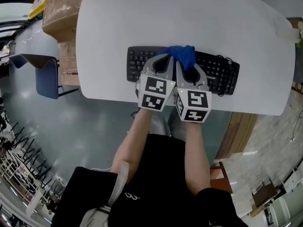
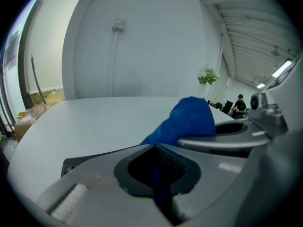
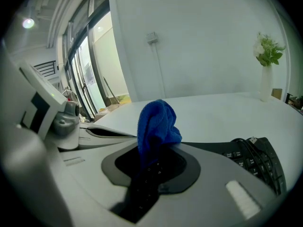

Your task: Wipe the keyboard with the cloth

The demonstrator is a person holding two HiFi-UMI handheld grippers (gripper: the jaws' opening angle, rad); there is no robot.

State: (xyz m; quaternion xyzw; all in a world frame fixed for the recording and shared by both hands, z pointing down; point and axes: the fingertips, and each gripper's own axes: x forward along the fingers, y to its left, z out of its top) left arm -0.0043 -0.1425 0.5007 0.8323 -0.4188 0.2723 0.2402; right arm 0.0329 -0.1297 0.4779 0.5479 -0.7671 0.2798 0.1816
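Pinching one blue cloth (image 1: 182, 54), left gripper (image 1: 164, 60) and right gripper (image 1: 188, 68) both clamped, atop black keyboard (image 1: 218, 73)

Left gripper (image 1: 162, 60), right gripper (image 1: 188, 69): two; keyboard (image 1: 137, 63), cloth (image 1: 182, 54), table (image 1: 142, 18), chair (image 1: 46, 77): one each.

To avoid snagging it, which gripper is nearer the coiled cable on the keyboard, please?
Right. The right gripper sits left of the cable; the left gripper is farther left beyond it. Both grip the cloth.
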